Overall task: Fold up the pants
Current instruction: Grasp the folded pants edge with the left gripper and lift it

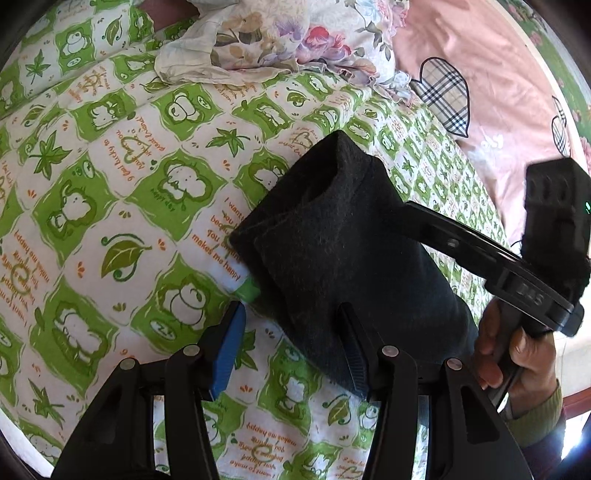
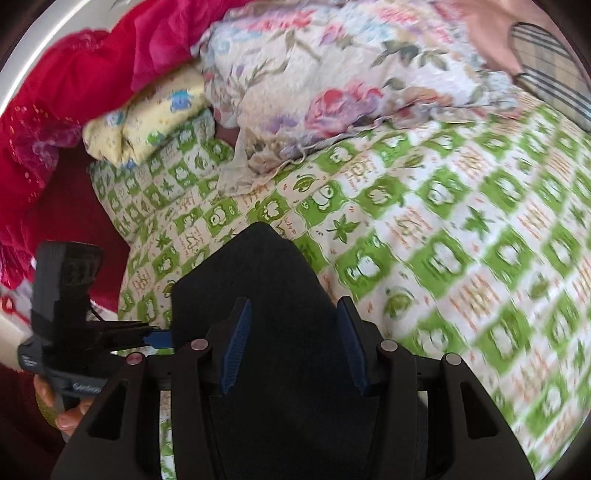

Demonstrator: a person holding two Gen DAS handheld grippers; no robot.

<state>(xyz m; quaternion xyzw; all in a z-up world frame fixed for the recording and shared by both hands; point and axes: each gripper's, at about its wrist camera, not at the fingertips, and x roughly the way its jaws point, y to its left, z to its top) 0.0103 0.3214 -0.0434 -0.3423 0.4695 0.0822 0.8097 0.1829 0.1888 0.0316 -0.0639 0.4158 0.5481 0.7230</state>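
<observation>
The black pants [image 1: 332,236] lie as a folded bundle on the green and white bedspread [image 1: 110,166]. My left gripper [image 1: 291,350] is open; its right finger rests against the bundle's near edge and its blue left pad [image 1: 227,350] stands over bare bedspread. The right gripper's arm [image 1: 480,254] reaches onto the bundle from the right. In the right wrist view the pants [image 2: 258,280] lie between and under my right gripper [image 2: 295,347], whose jaws stand apart. The left gripper [image 2: 155,338] shows at the bundle's left edge.
A floral pillow [image 1: 295,33] lies at the head of the bed, with a pink cover with plaid hearts [image 1: 480,74] to its right. A red cloth [image 2: 74,92] and a yellow folded cloth [image 2: 147,118] lie at the far left.
</observation>
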